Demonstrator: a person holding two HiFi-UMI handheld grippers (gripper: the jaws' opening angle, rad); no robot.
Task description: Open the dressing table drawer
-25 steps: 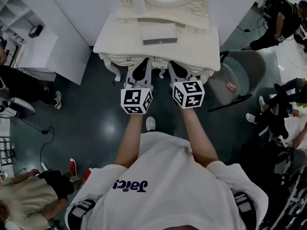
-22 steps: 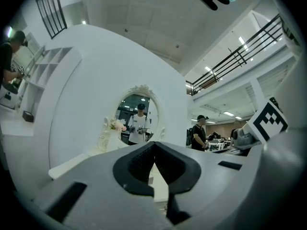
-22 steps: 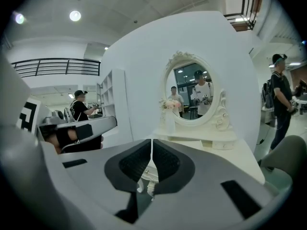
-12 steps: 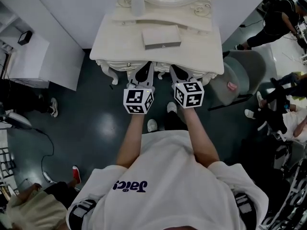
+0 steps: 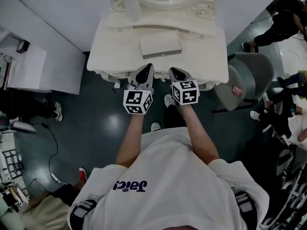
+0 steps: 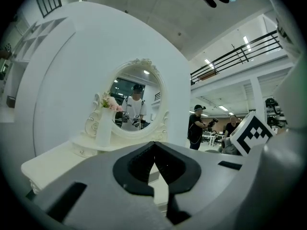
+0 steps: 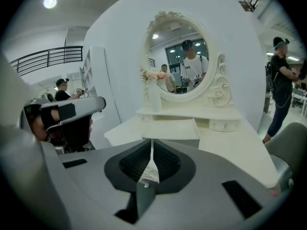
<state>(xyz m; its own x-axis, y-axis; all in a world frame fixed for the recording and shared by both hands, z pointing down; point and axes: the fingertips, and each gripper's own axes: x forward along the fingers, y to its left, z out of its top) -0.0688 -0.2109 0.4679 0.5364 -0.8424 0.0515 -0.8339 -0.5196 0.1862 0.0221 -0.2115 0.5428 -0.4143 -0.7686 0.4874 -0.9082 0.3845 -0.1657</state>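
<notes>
left tongs (image 5: 147, 69): closed | right tongs (image 5: 174, 72): closed (side by side)

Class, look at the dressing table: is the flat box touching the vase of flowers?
Apart. The head view shows bare tabletop between the flat box and the vase farther back.

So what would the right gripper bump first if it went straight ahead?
The right gripper would likely meet the cream dressing table's top, just before the flat cream box, though depth is unclear.

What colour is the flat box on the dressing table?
Cream flat box, best in head view.
</notes>
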